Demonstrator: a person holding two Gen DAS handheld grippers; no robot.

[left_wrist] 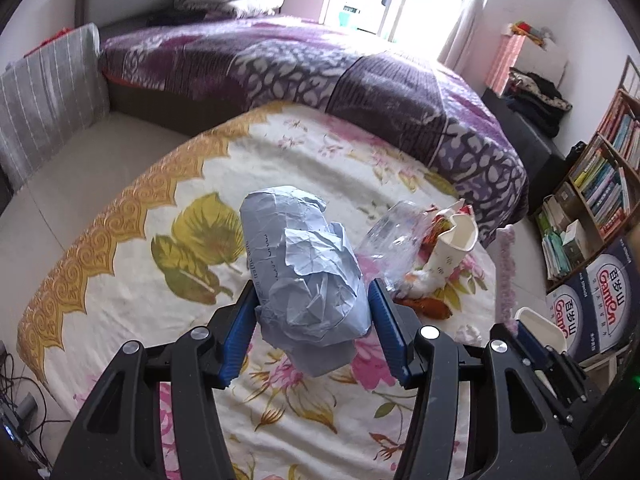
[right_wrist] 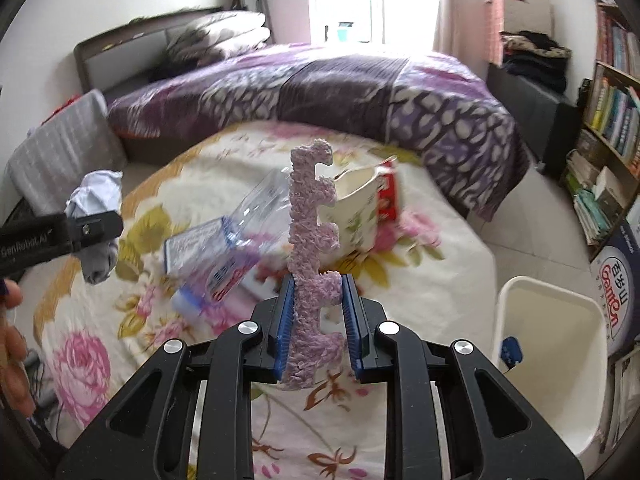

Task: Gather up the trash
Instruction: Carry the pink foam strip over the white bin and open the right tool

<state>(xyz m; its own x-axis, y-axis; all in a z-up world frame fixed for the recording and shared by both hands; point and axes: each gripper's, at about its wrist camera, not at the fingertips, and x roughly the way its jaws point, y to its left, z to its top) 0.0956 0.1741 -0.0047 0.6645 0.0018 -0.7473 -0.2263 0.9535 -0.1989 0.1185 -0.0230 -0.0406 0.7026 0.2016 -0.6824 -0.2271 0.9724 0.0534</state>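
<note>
Clamping is seen on both pieces of trash: the pink foam strip [right_wrist: 314, 264] is pinched flat between the blue pads of the right gripper [right_wrist: 318, 320], long axis upright and running straight out along the fingers, notched edge to the right, its lower end hanging just below the pads; the crumpled paper wad [left_wrist: 306, 276] is squeezed across its width by the left gripper [left_wrist: 312, 332], jaws held about half apart by its bulk, long axis again running away from the fingers. Both items are held clear above the floral blanket [left_wrist: 120, 288]. The white bin [right_wrist: 552, 360] is seen at lower right of the right wrist view, mouth open and facing up, just beside the blanket edge; in the left wrist view only its rim [left_wrist: 540, 320] shows, behind the right gripper. Judged from this, the right hand is the nearer one, and the strip lies left of the bin, so a swing to the right would be needed before release; being long and upright, the strip may catch on the rim unless lowered end-first. The wad would follow, across from the far side. Left on the blanket, well apart from both grippers: a clear plastic bottle [right_wrist: 236, 236], a torn paper cup [right_wrist: 364, 208], tissue scraps [left_wrist: 420, 284]. A purple bedspread [left_wrist: 320, 64] and a bookshelf [left_wrist: 600, 184] lie beyond
</note>
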